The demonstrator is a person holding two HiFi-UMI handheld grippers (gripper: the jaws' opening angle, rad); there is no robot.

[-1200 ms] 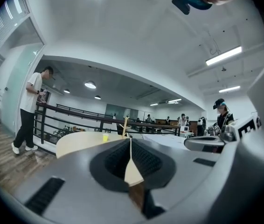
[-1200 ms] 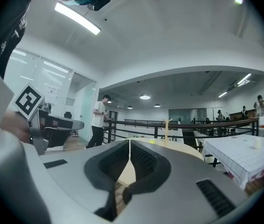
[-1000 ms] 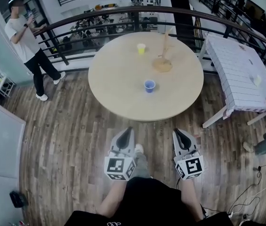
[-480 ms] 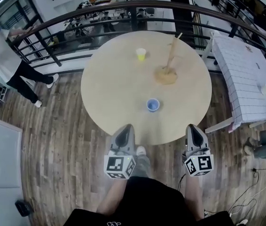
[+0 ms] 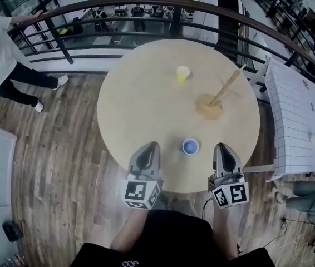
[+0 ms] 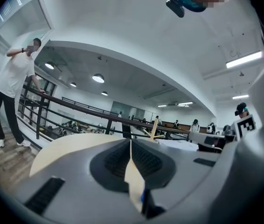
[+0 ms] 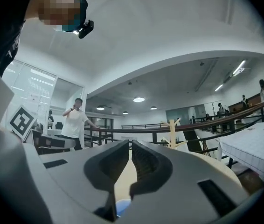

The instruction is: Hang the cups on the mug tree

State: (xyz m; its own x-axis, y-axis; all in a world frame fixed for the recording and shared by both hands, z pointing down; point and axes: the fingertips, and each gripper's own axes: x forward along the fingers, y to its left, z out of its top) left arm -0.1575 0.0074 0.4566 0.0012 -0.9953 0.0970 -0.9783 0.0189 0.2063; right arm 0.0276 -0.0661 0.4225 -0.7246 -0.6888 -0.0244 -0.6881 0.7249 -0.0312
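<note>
round table [image 5: 141, 110], slender wooden mug tree [image 5: 225, 90]

Matt pale wooden table [image 5: 146, 110]; wooden mug tree [image 5: 210, 107]; glossy plank floor [image 5: 63, 166].

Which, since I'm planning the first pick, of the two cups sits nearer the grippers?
The blue cup, near the table's front edge between the left gripper and right gripper; the yellow cup stands far across.

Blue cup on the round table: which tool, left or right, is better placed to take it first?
Right, probably. The small blue cup lies slightly nearer the right tool than the left tool, and the wooden mug tree stands on that side. Both tools are shut and empty.
</note>
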